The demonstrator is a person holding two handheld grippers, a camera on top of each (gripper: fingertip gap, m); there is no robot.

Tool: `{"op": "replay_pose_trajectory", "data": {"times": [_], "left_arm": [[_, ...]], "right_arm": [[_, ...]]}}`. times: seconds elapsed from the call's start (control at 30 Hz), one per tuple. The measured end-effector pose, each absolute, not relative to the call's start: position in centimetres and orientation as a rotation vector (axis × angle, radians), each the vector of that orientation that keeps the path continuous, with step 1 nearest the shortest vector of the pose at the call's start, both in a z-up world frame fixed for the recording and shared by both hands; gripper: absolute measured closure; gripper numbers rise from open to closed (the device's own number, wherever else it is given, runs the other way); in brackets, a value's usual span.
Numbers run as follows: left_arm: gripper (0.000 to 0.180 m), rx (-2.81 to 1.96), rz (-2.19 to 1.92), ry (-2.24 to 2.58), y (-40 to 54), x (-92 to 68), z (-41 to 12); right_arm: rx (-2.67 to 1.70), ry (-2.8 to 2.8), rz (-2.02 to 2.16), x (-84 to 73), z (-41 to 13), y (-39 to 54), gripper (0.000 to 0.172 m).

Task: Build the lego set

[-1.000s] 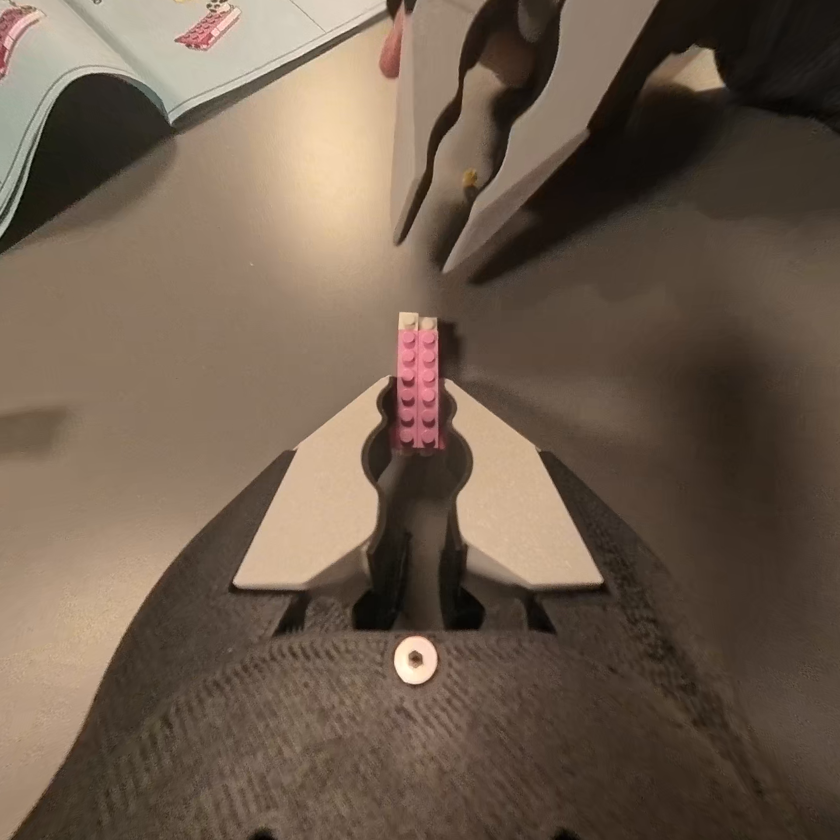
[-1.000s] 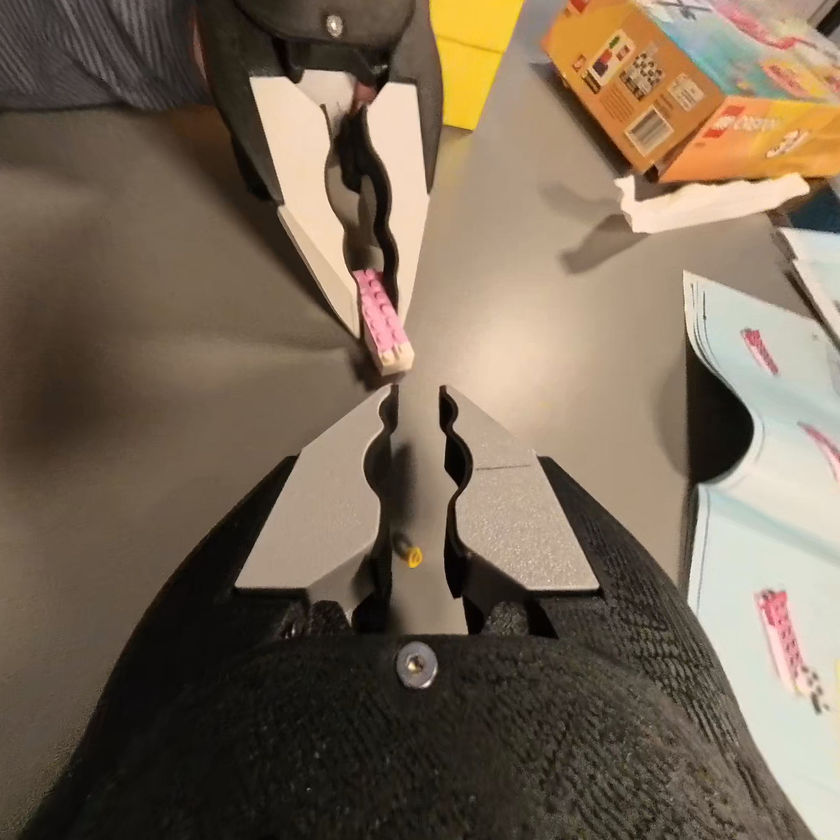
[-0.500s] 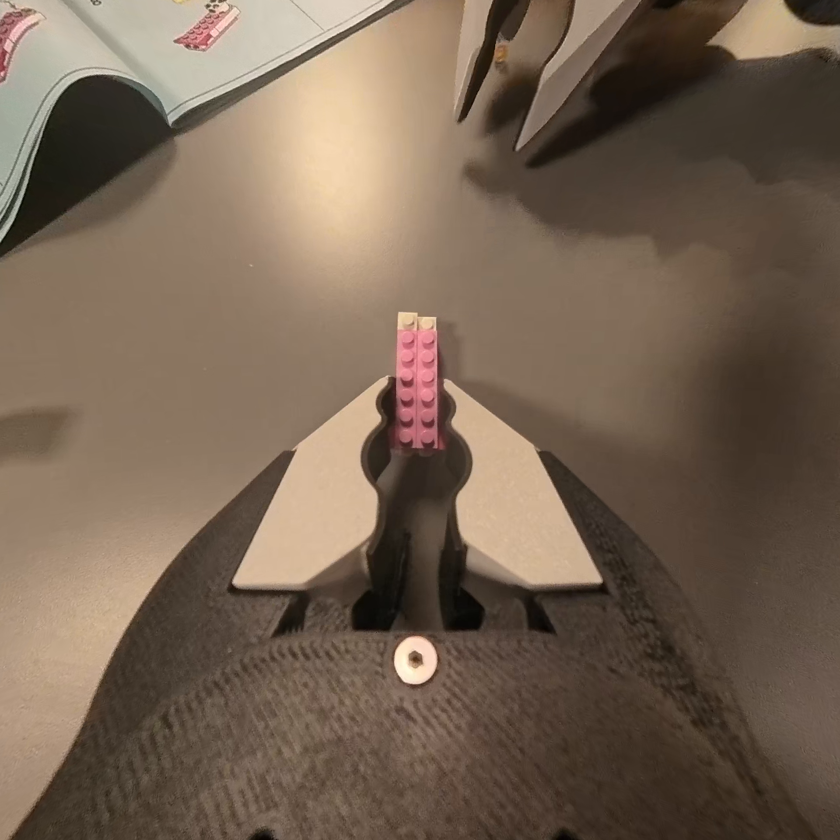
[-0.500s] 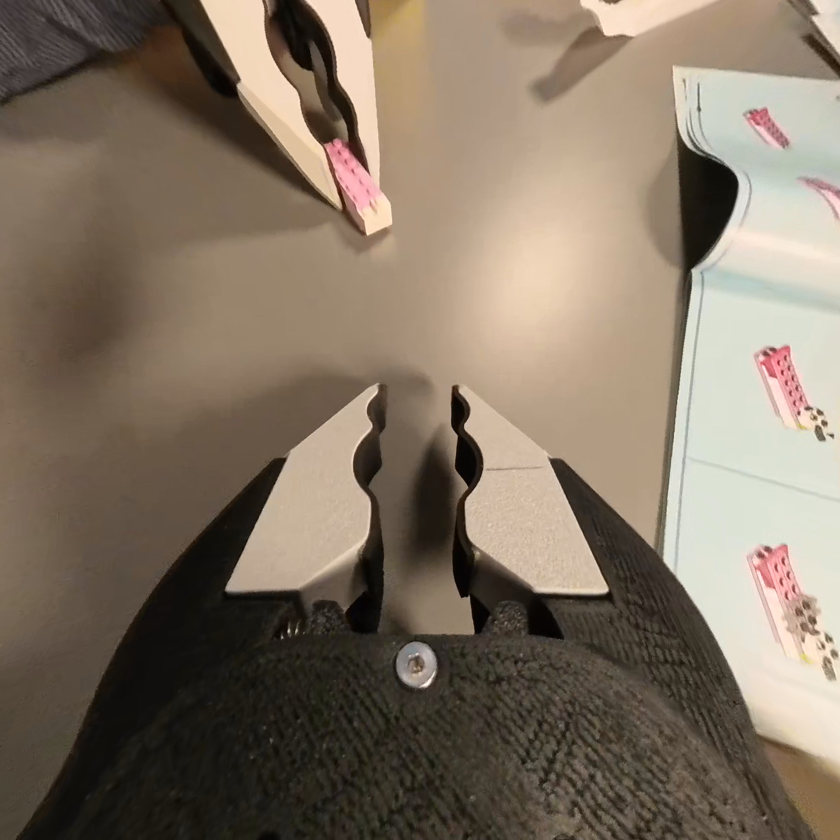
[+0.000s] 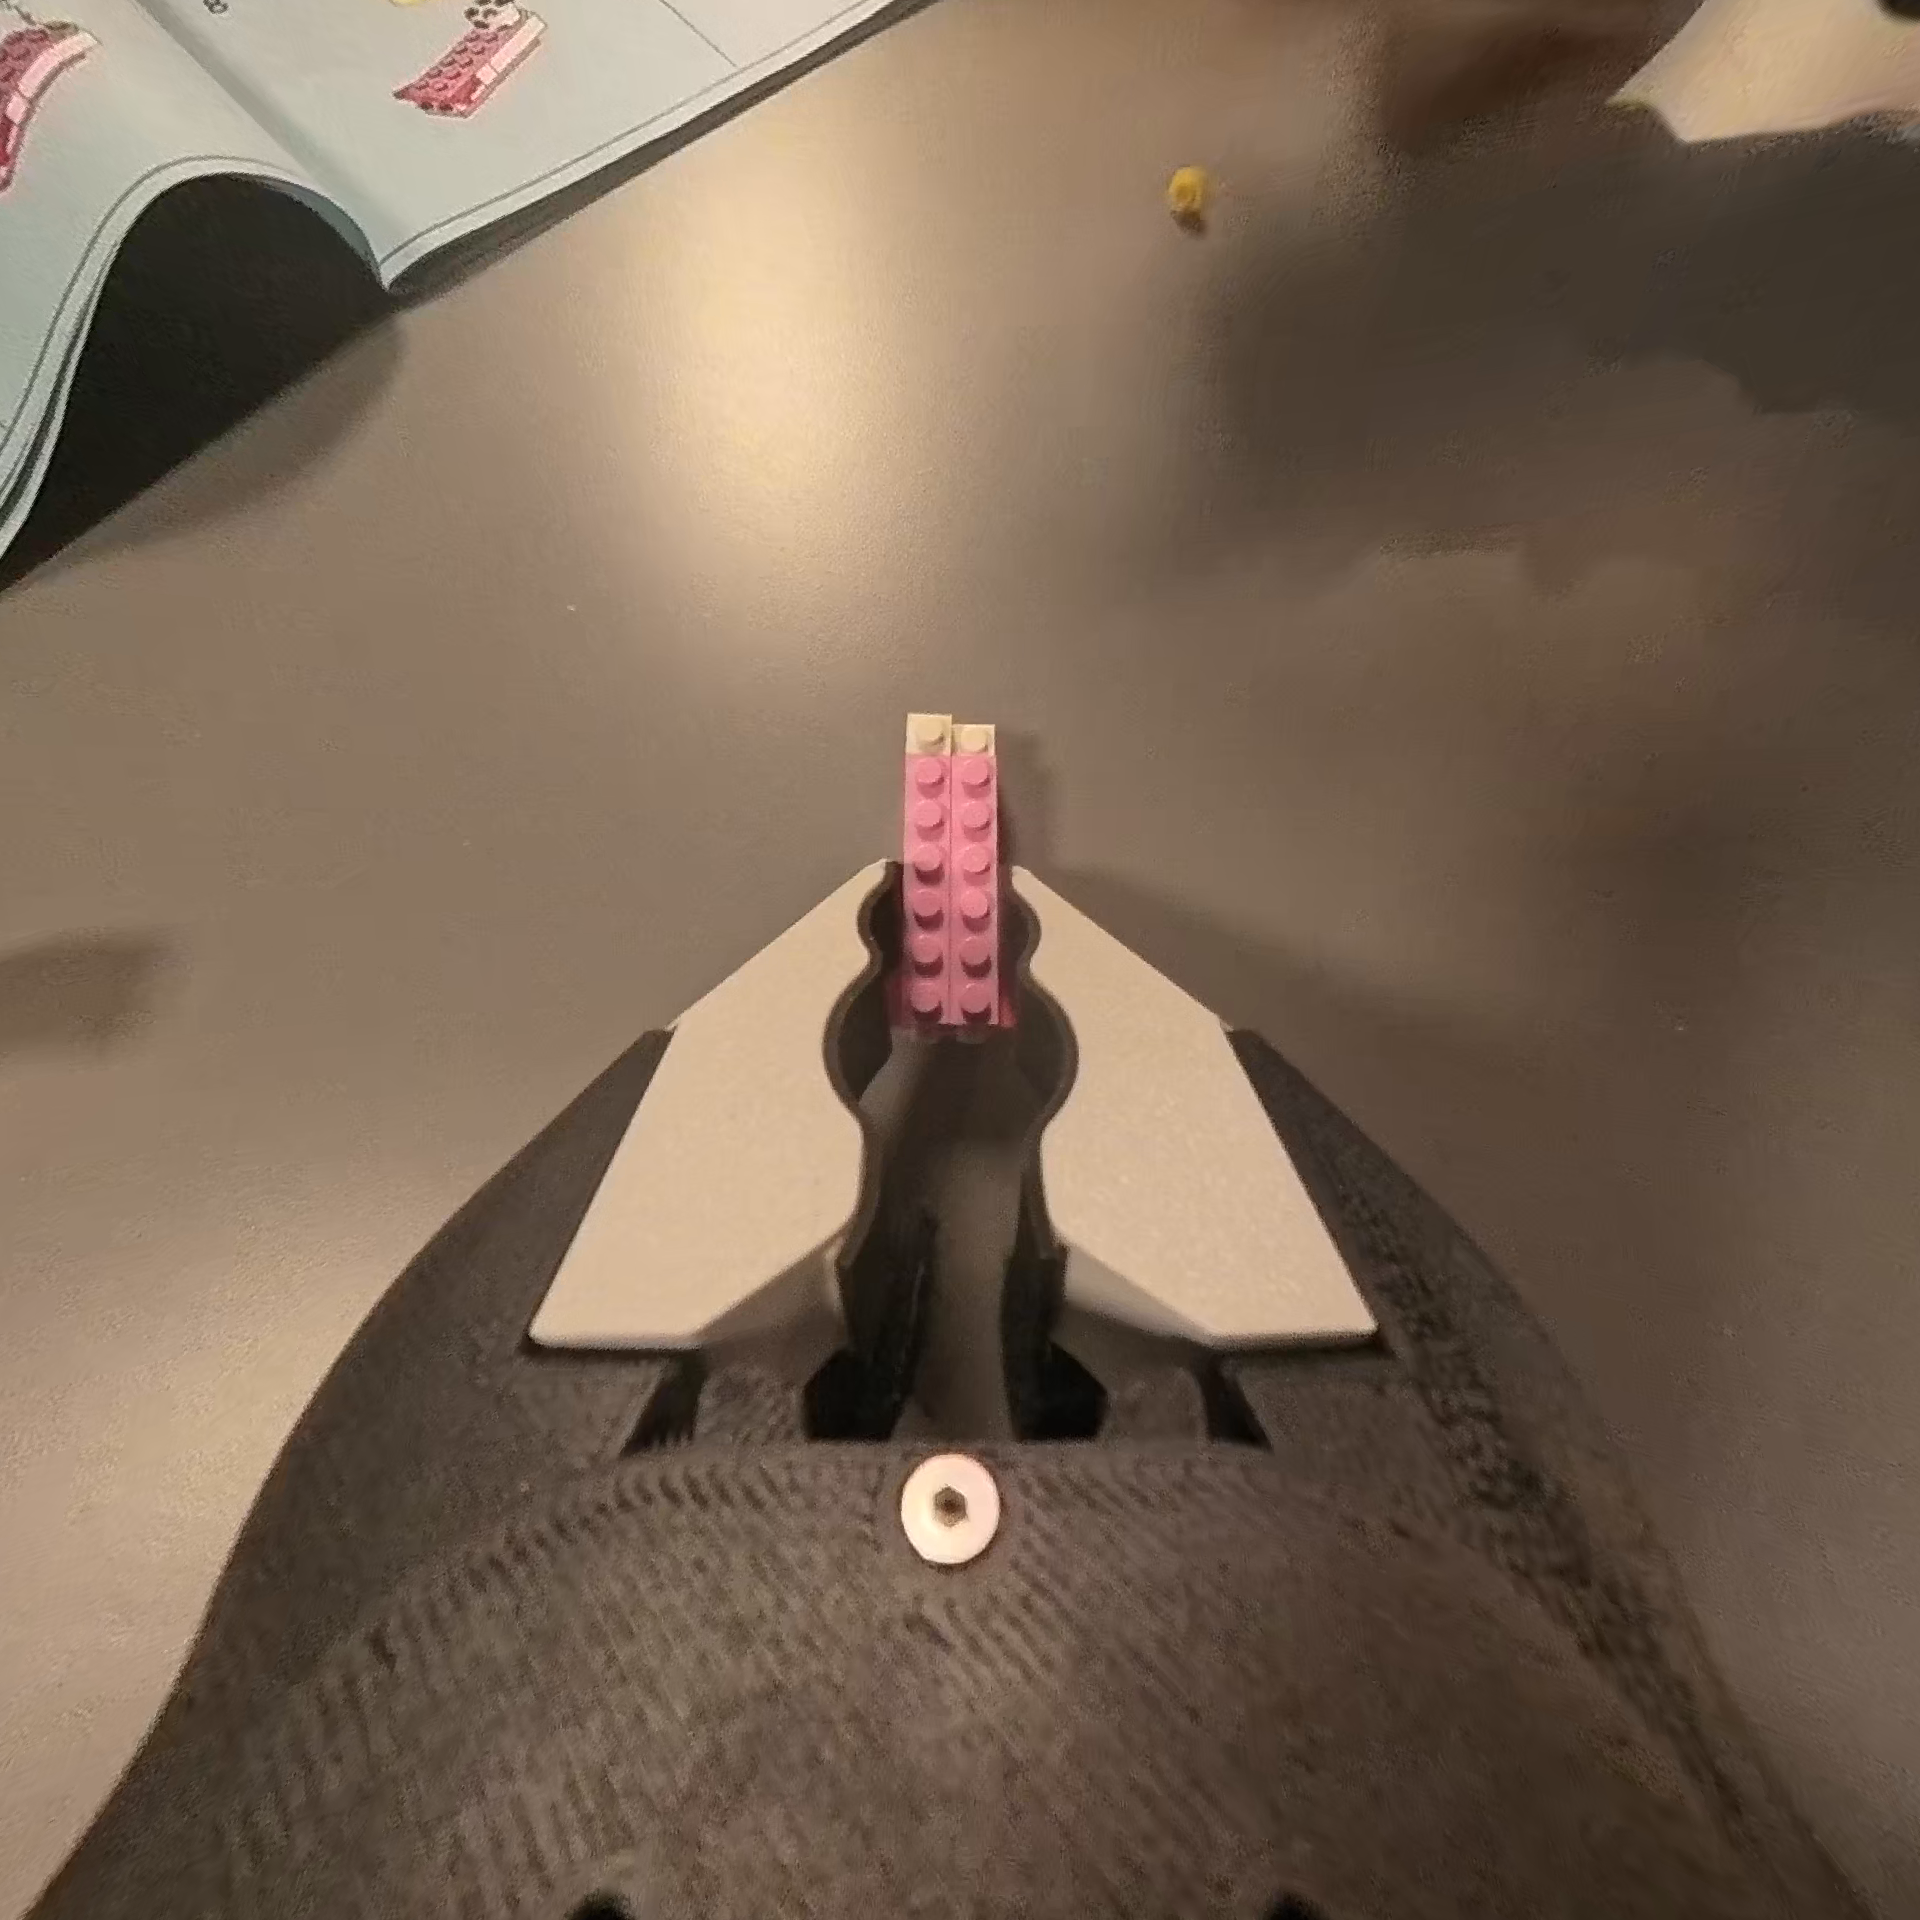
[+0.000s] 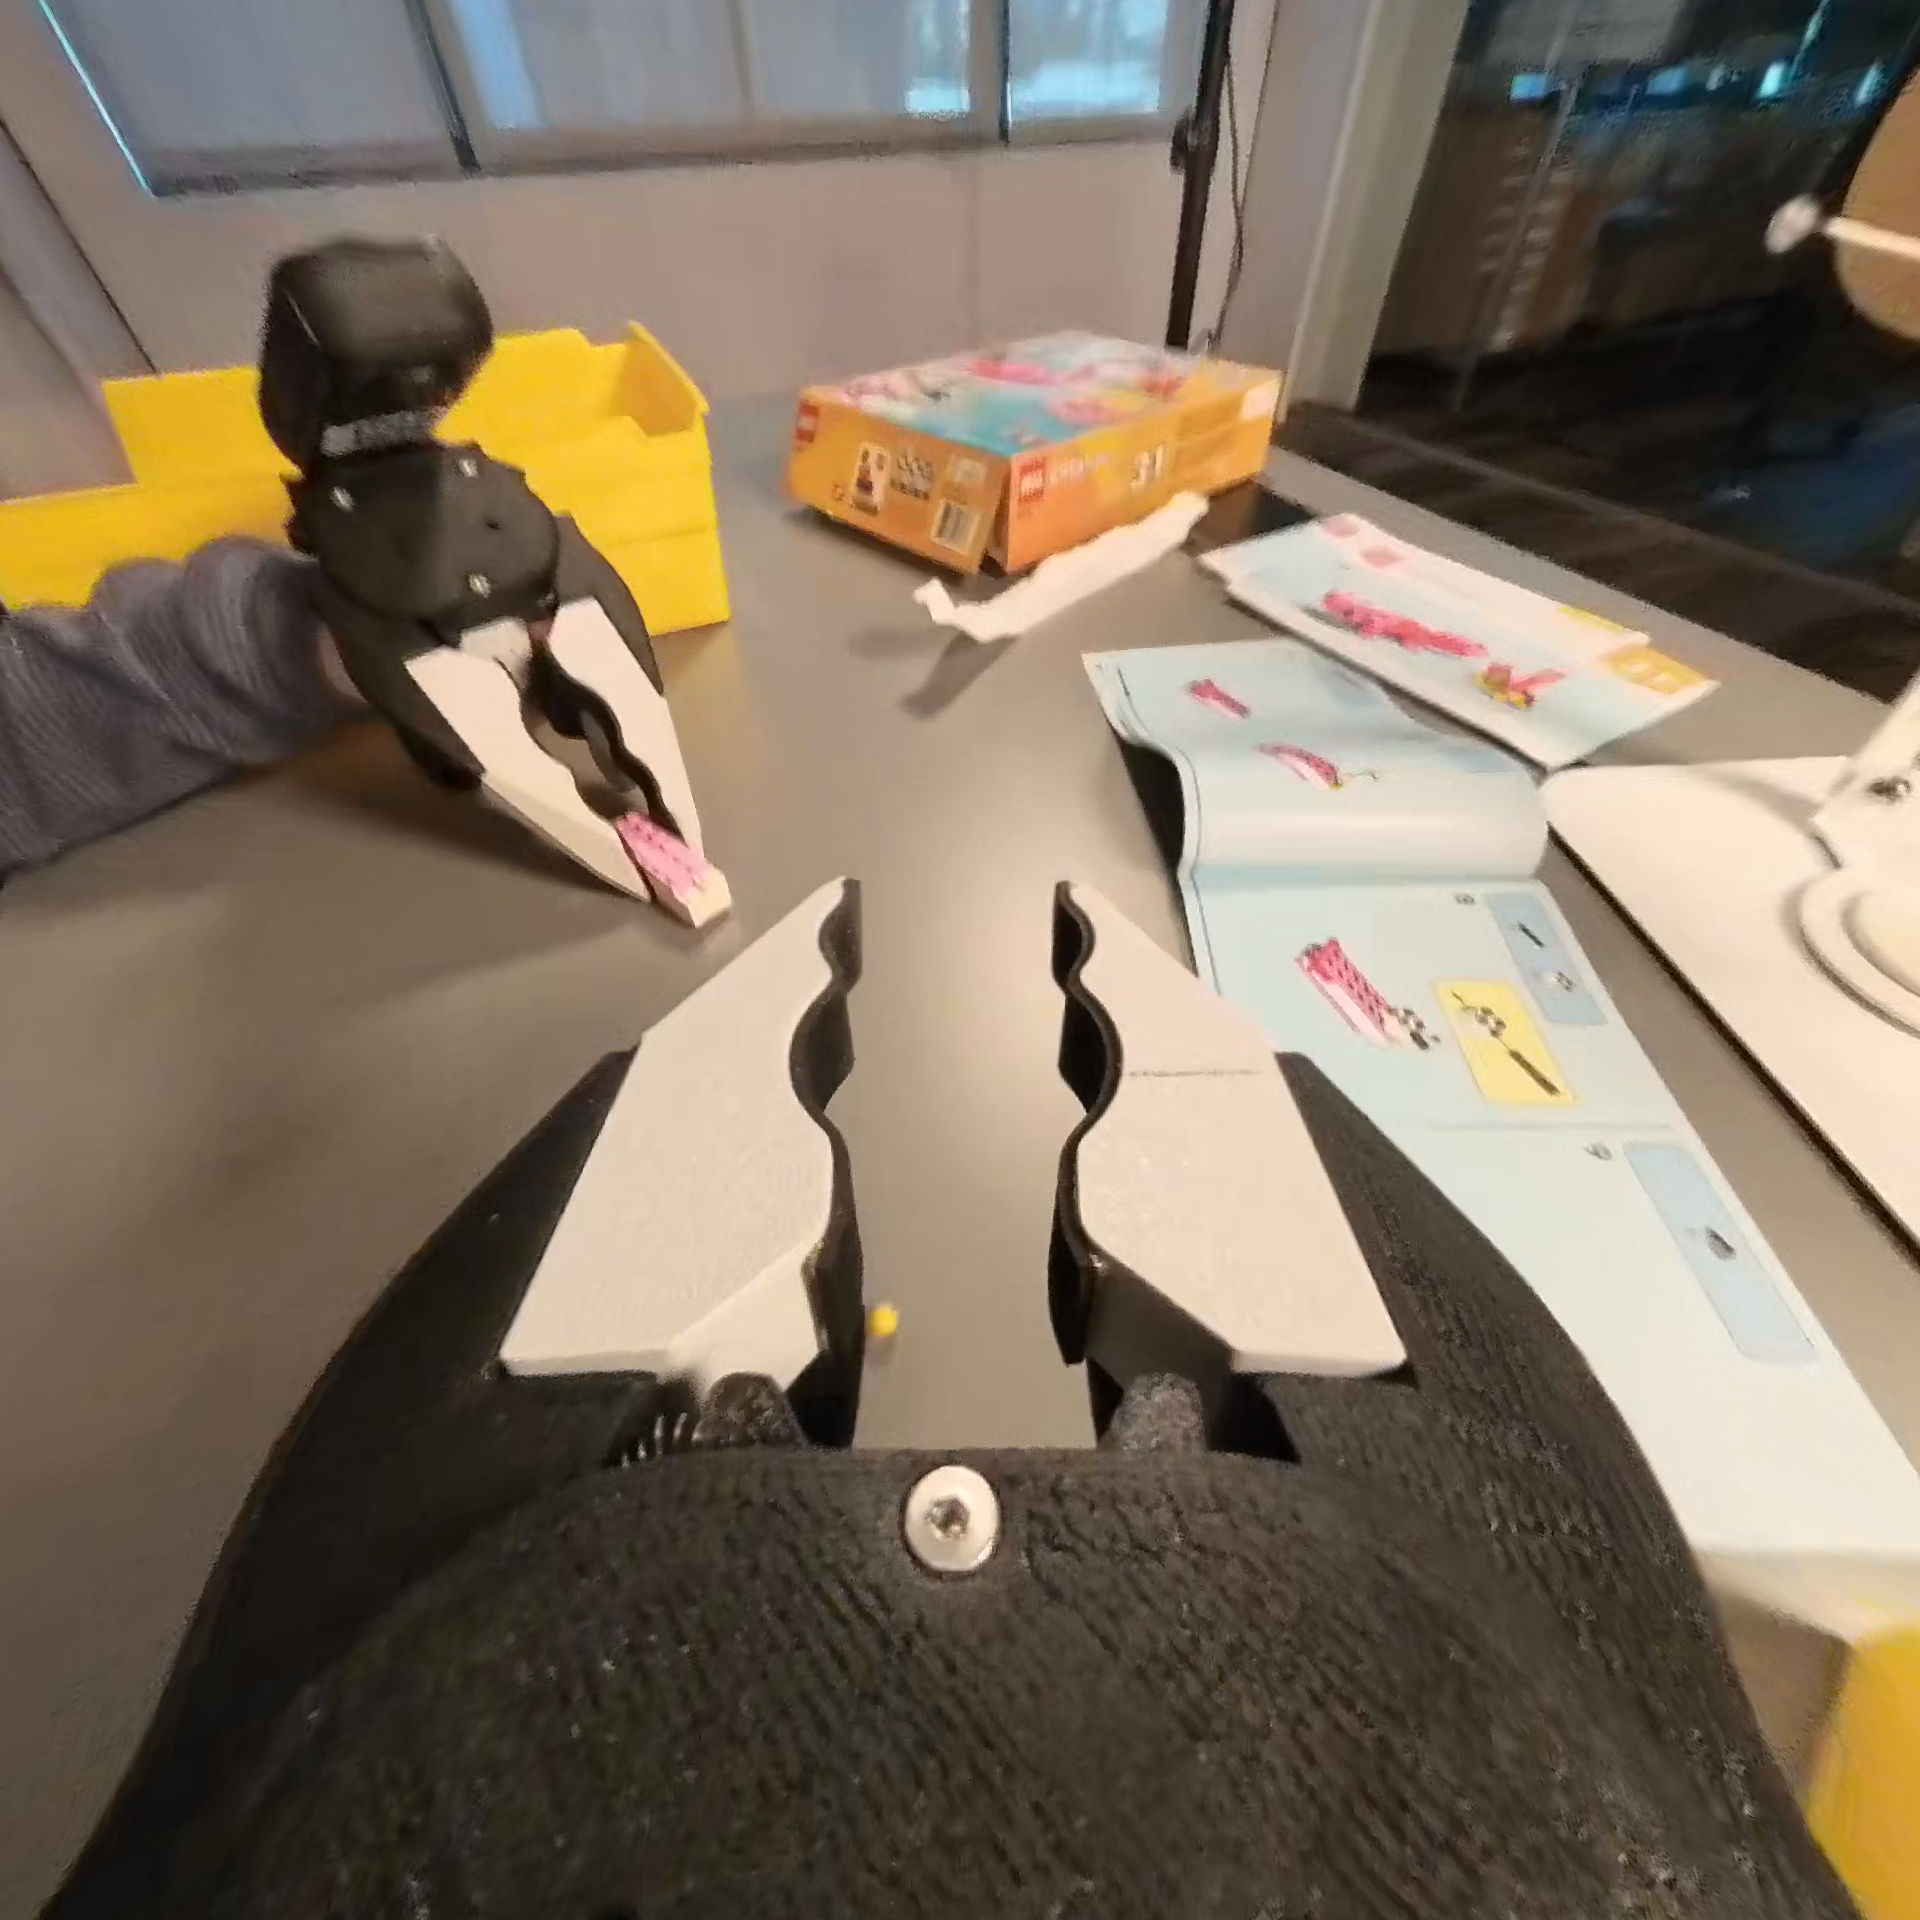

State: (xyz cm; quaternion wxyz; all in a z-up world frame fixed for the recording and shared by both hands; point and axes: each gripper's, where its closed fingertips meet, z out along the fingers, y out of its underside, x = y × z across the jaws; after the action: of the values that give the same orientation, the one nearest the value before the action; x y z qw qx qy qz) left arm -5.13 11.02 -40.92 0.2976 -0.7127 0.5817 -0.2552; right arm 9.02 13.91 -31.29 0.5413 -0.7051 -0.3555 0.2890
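Observation:
My left gripper (image 5: 951, 883) is shut on a pink brick assembly (image 5: 951, 883) with cream ends; it sticks forward past the fingertips, low over the grey table (image 5: 520, 779). The right wrist view shows that same gripper (image 6: 665, 873) at the left, holding the pink assembly (image 6: 675, 873) against the table. My right gripper (image 6: 956, 904) is open and empty, raised above the table. A tiny yellow piece (image 6: 883, 1322) lies on the table between the bases of its fingers; it also shows in the left wrist view (image 5: 1187, 195) at the top.
An open pale blue instruction booklet (image 6: 1403, 935) lies to the right, also seen at the left wrist view's top left (image 5: 312, 125). A yellow bin (image 6: 623, 468), an orange toy box (image 6: 1039, 447) and white paper (image 6: 1060, 582) stand at the back. A white object (image 6: 1766, 883) is at far right. My hands' fingertips stand some 20 cm from each other.
My right gripper has opened wider, pulled back from the left gripper and tilted upward, leaving the yellow piece on the table. My left gripper has stayed still with the pink assembly.

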Motion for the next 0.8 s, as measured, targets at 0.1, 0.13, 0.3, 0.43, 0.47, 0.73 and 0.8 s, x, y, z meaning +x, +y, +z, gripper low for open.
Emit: {"op": "replay_pose_trajectory", "data": {"times": [0.1, 0.13, 0.3, 0.43, 0.47, 0.73, 0.8], "left_arm": [[0.164, -1.893, -0.678, 1.548, 11.0, -5.1, -40.9], [0.164, -1.893, -0.677, 1.548, 11.0, -5.1, -40.9], [0.164, -1.893, -0.681, 1.546, 11.0, -5.1, -40.9], [0.164, -1.892, -0.684, 1.55, 10.9, -5.0, -40.9], [0.164, -1.89, -0.686, 1.551, 10.8, -4.9, -40.9], [0.164, -1.887, -0.697, 1.555, 10.7, -4.8, -40.9], [0.164, -1.887, -0.698, 1.554, 10.7, -4.8, -40.9]], "right_arm": [[-1.899, -1.011, 0.616, 9.7, -34.4, 11.9, 0.145], [-1.98, -1.057, 0.554, 10.3, -35.6, 11.4, 0.145], [-2.225, -1.103, 0.325, 13.4, -39.3, 9.9, 0.153], [-2.288, -1.087, 0.29, 14.2, -40.6, 8.7, 0.162], [-2.276, -1.087, 0.284, 14.2, -40.7, 8.7, 0.164], [-2.204, -1.146, 0.369, 12.6, -40.9, 8.2, 0.168], [-2.167, -1.18, 0.392, 11.9, -40.8, 8.1, 0.167]]}}
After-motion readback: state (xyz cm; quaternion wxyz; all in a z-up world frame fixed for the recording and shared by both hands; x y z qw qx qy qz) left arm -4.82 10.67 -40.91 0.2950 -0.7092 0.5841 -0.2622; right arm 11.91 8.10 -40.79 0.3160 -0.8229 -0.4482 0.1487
